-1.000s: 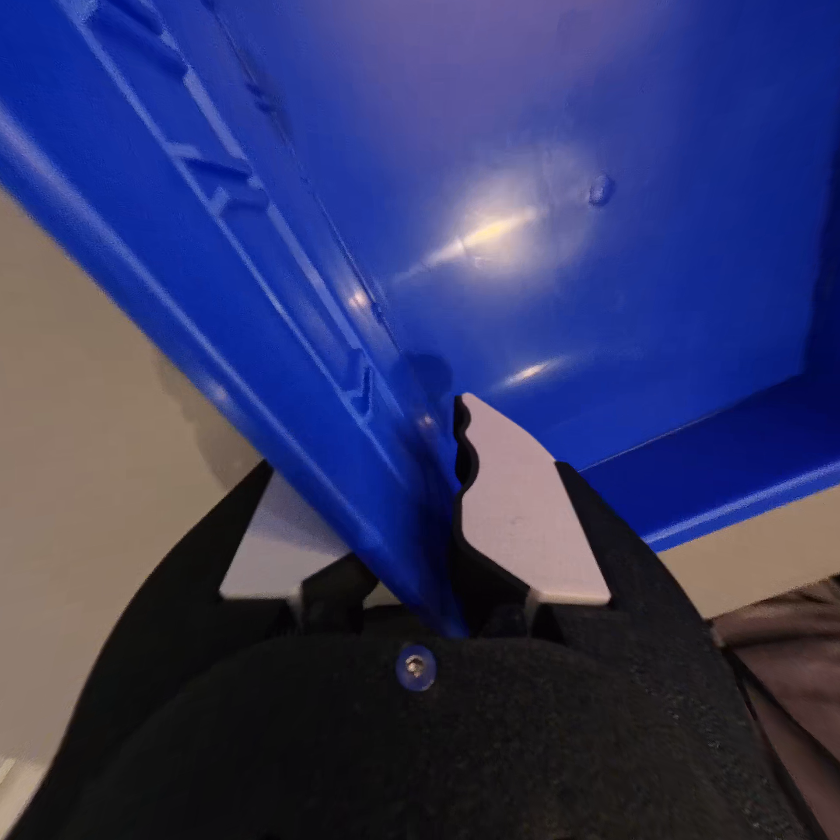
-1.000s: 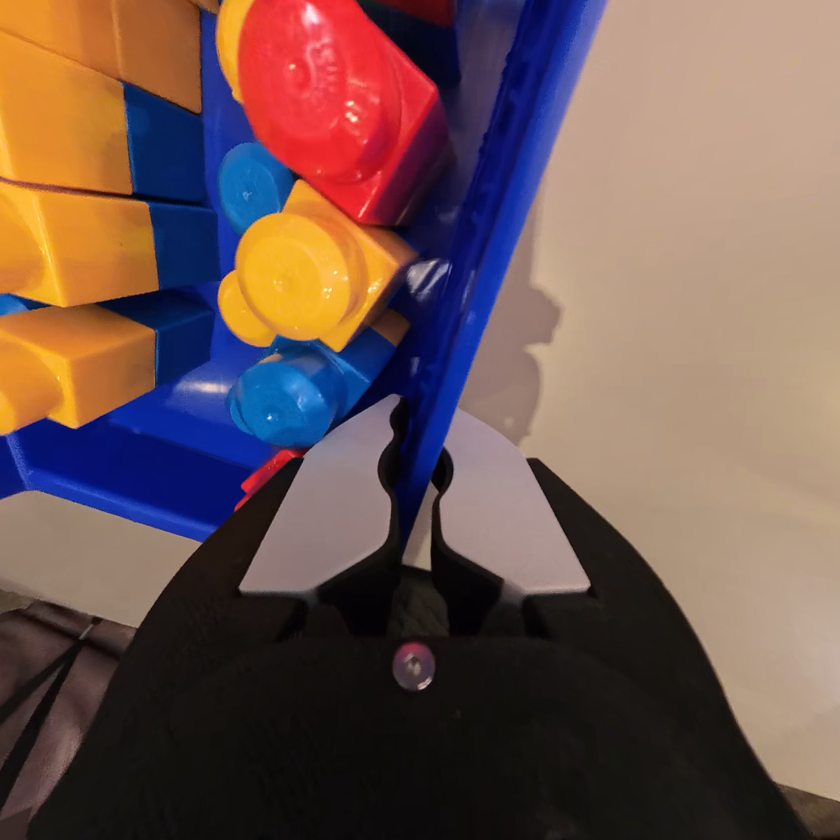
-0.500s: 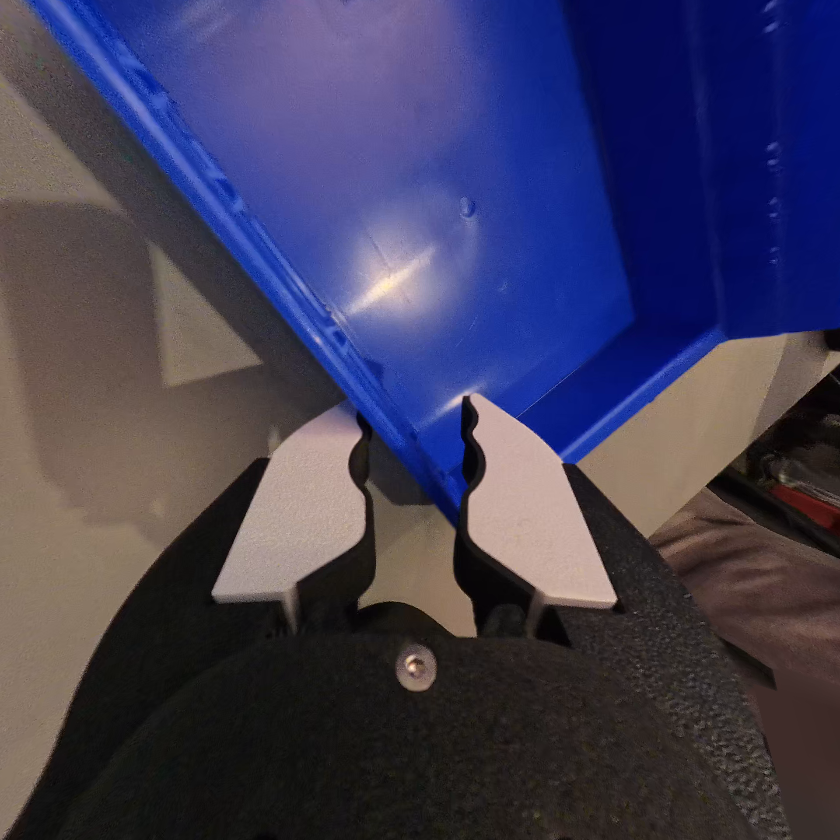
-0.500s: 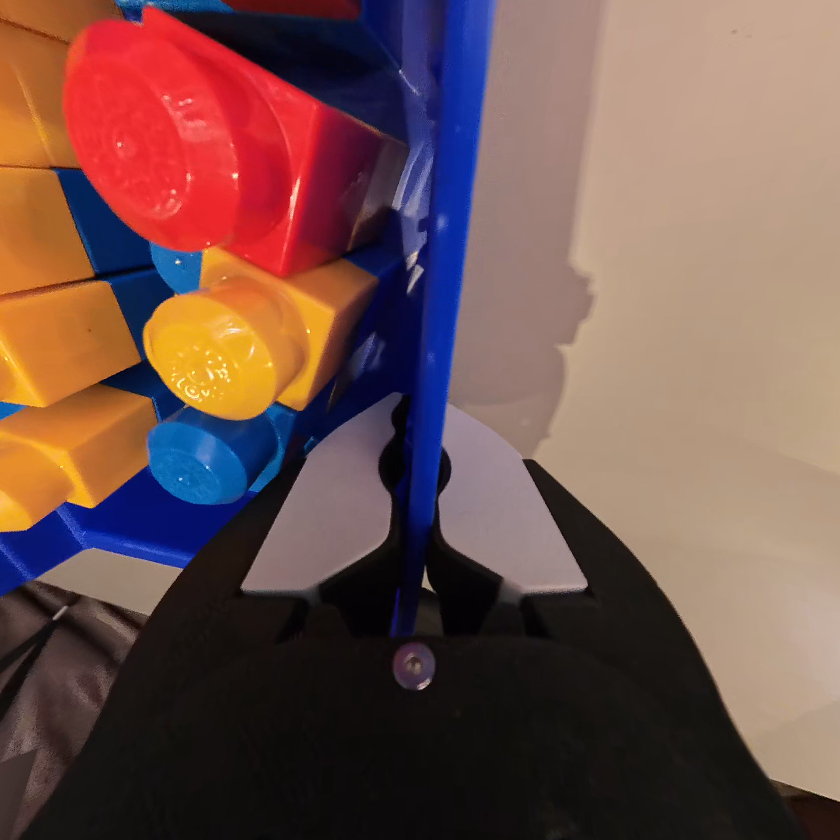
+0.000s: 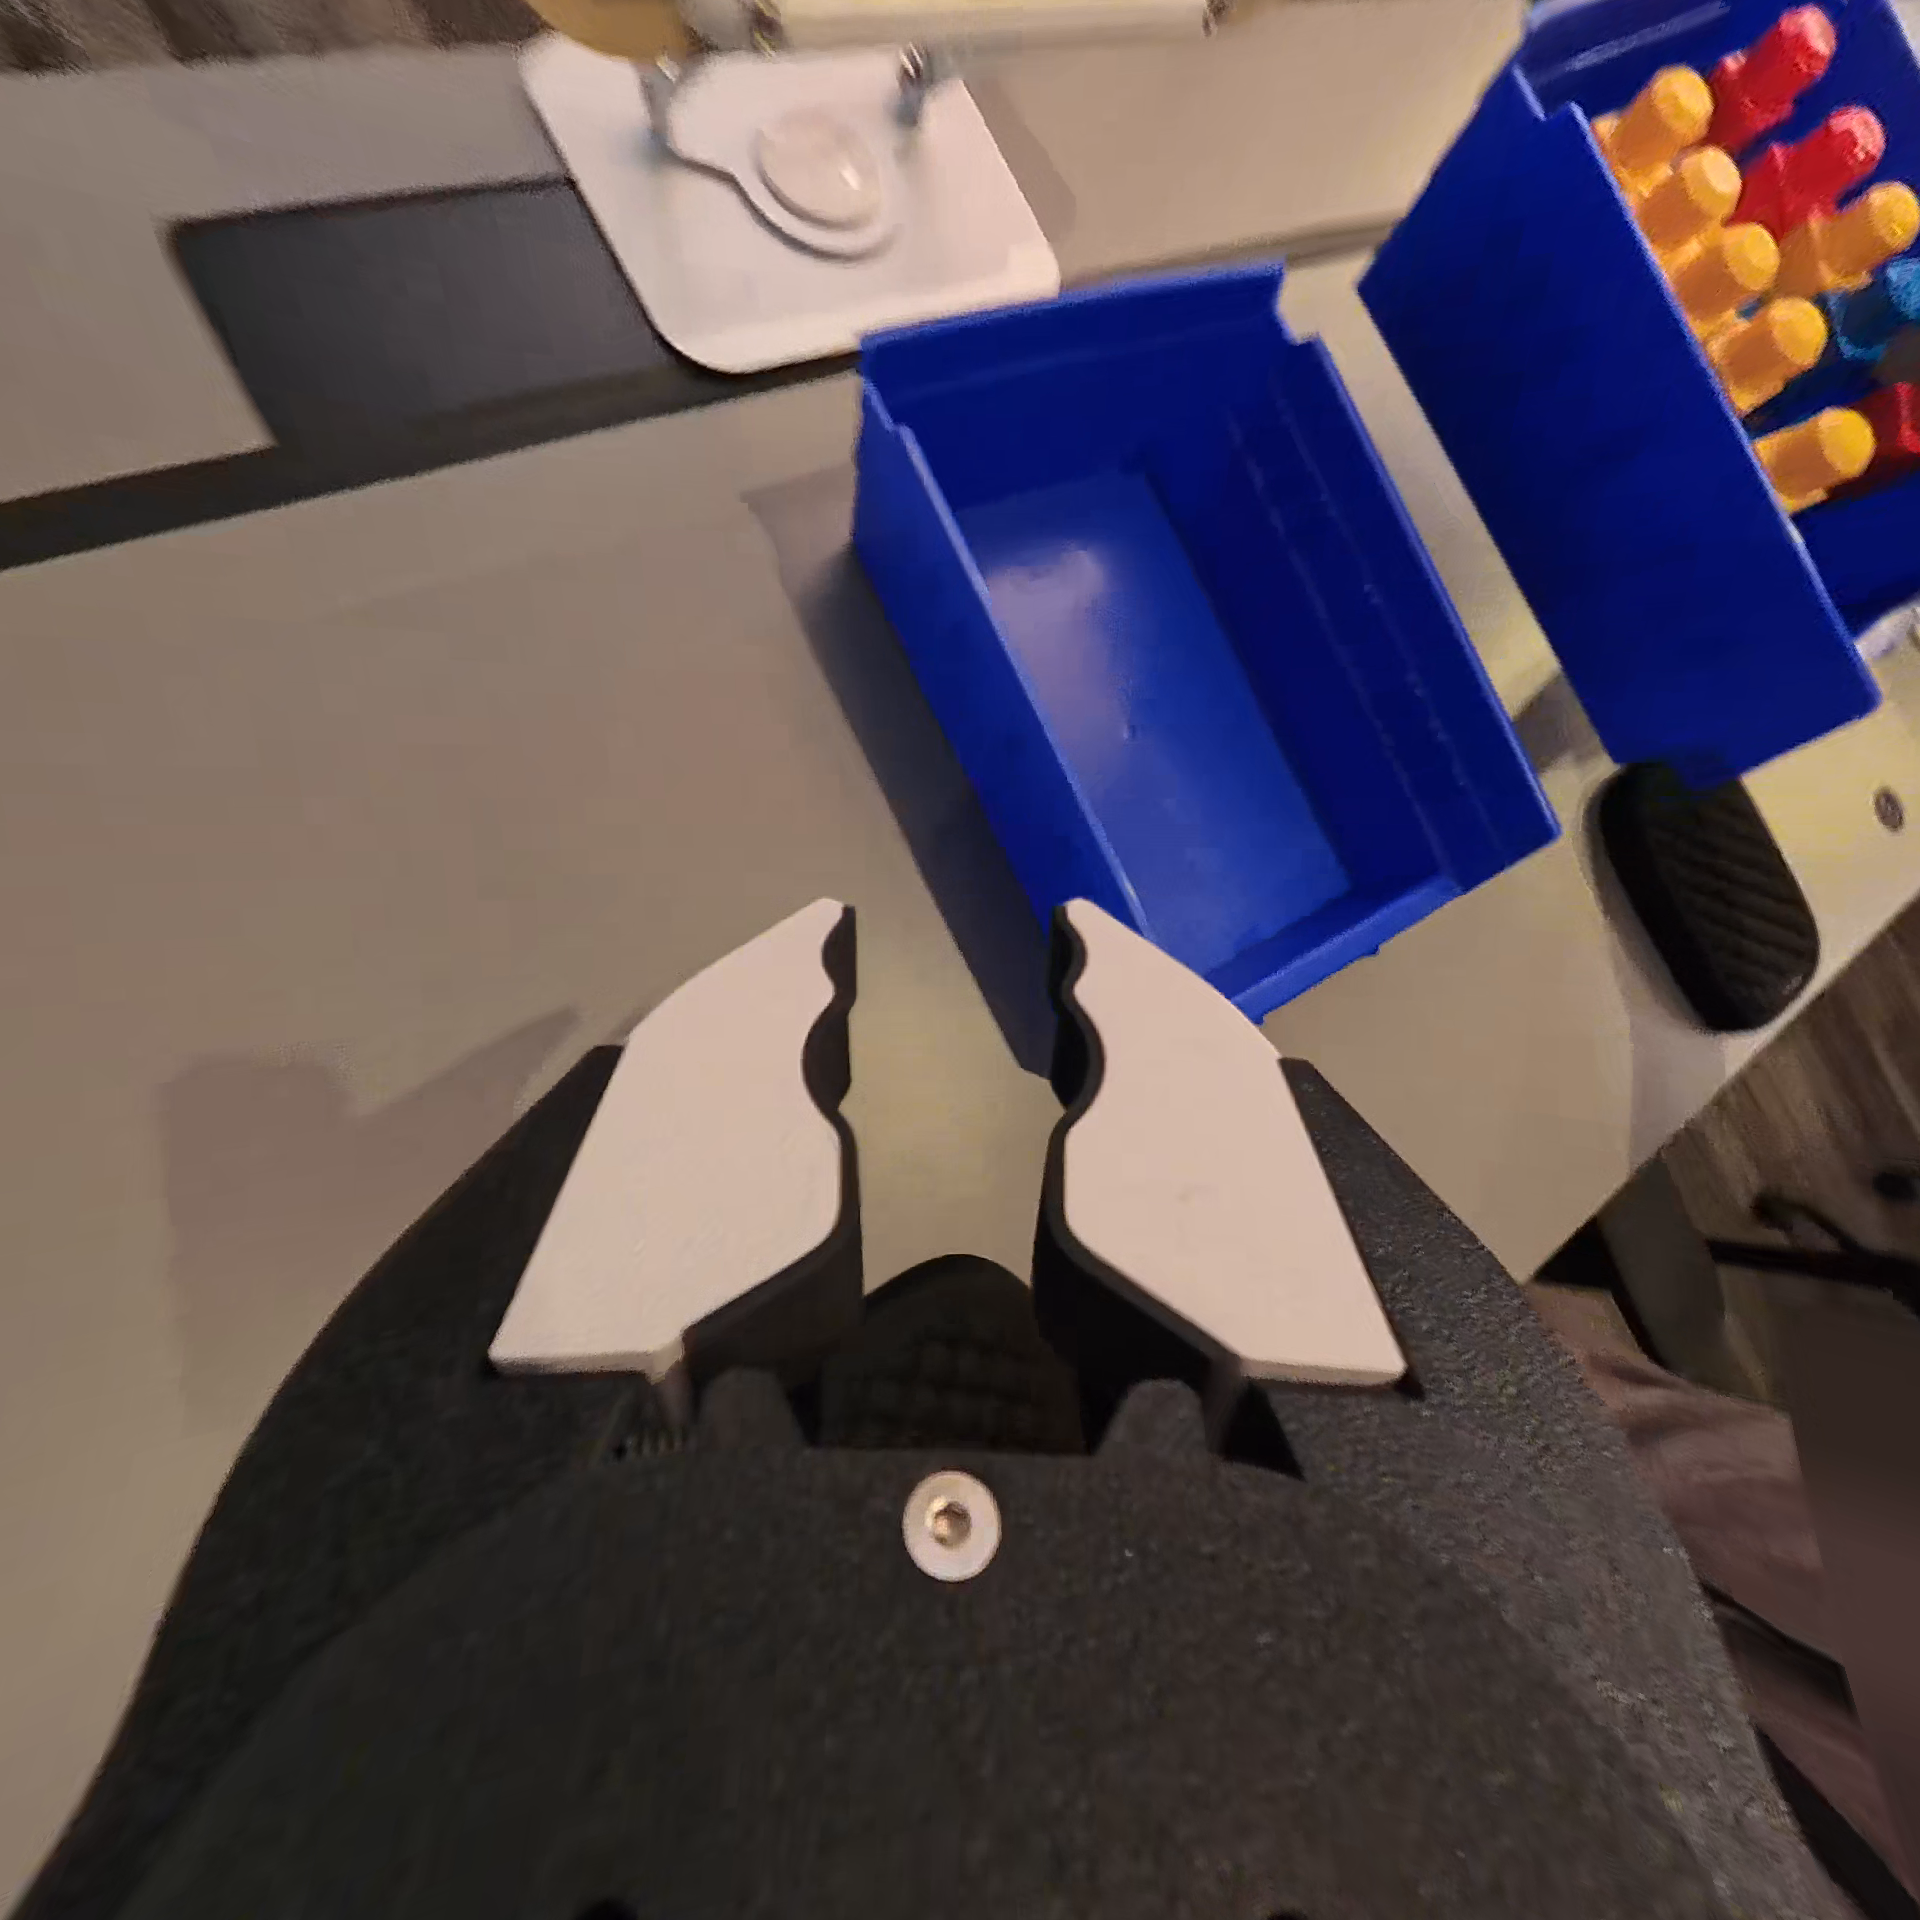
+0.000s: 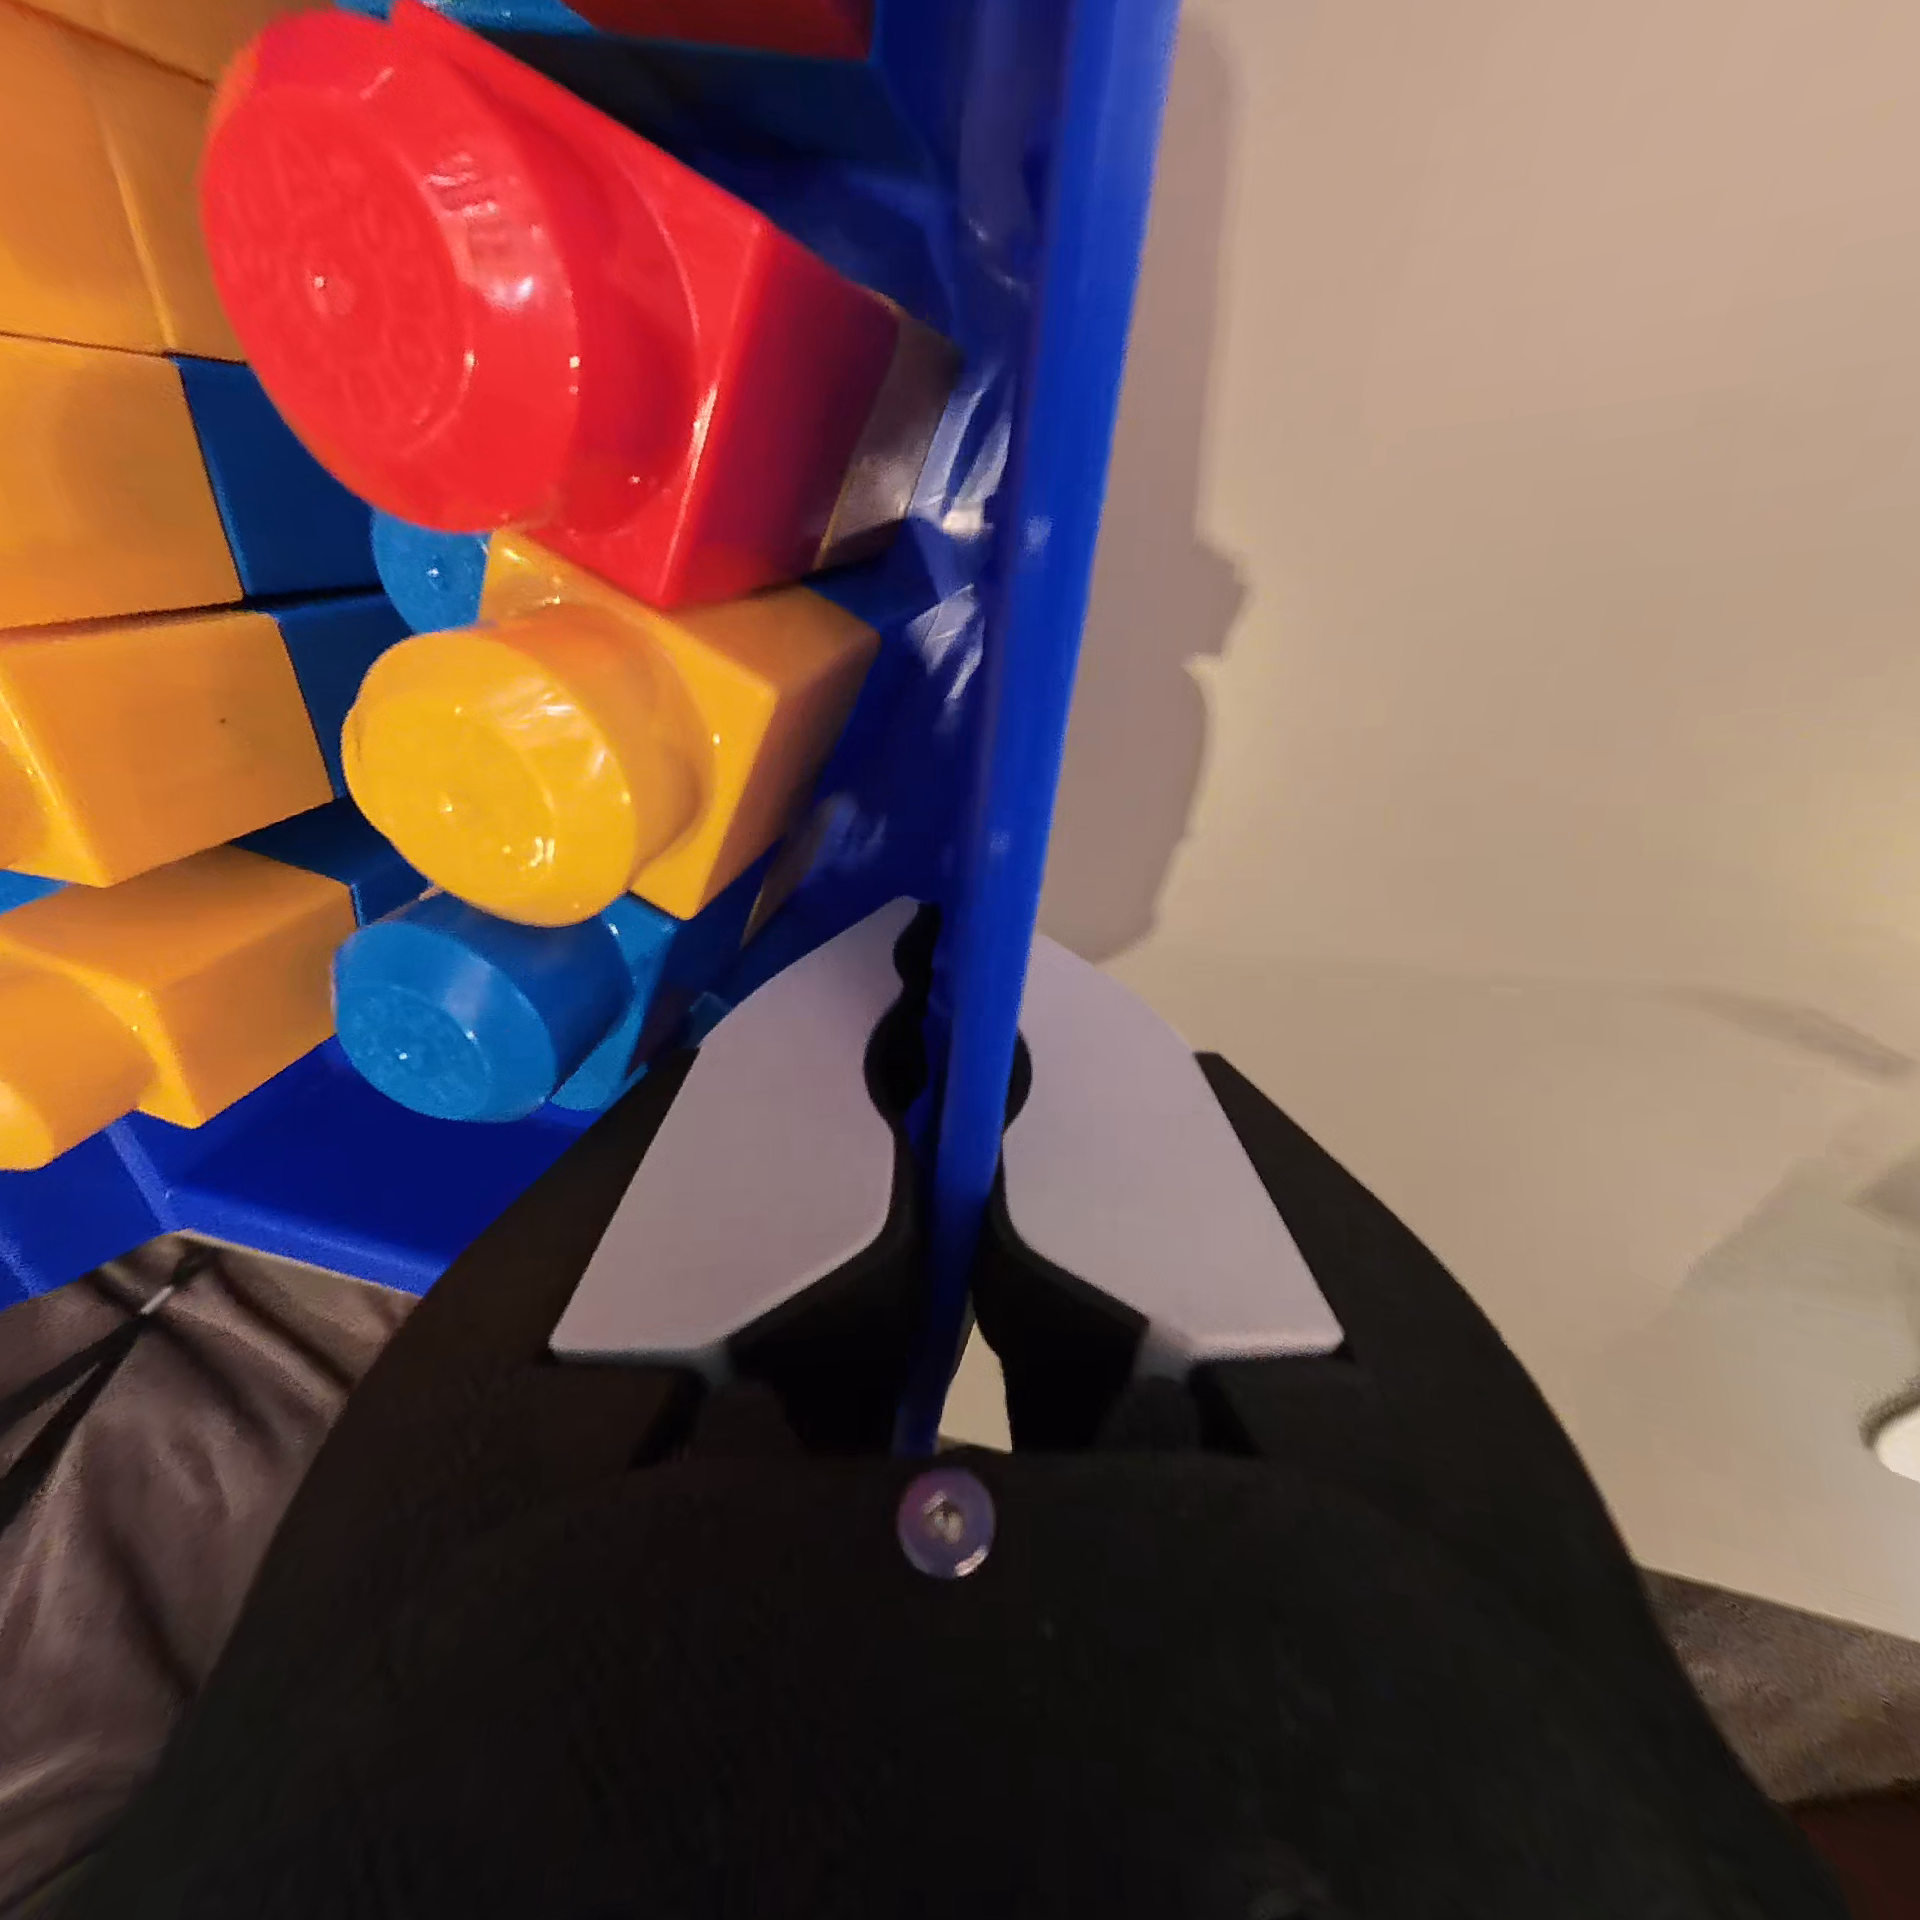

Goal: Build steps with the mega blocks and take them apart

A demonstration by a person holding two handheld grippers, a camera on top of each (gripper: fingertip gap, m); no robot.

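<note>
Left hand-held gripper (image 5: pixel 954 1023) hung released above the beige table (image 5: pixel 416 831), jaws apart, nothing between them. Just ahead of it sat an empty, open-topped blue plastic bin (image 5: pixel 1195 665) on the table. Beside that, a second blue plastic bin (image 5: pixel 1621 488) held the red, yellow and blue plastic mega blocks (image 5: pixel 1766 239). In the right wrist view the right hand-held gripper (image 6: pixel 961 1023) was clenched on this bin's thin side wall (image 6: pixel 1039 520), one finger inside next to a blue block (image 6: pixel 457 1018), one outside. A red block (image 6: pixel 499 301) and a yellow block (image 6: pixel 561 748) lay stacked against that wall, studs toward the camera. The bin looked tilted or lifted, though I could not tell for certain. Risks, as I judged them: the narrow pinch on a smooth wall could slip under the load; further tipping could spill blocks past the table edge. The block studs carried embossed marks, too blurred to read; no other writing was seen. No steps were built yet.
</note>
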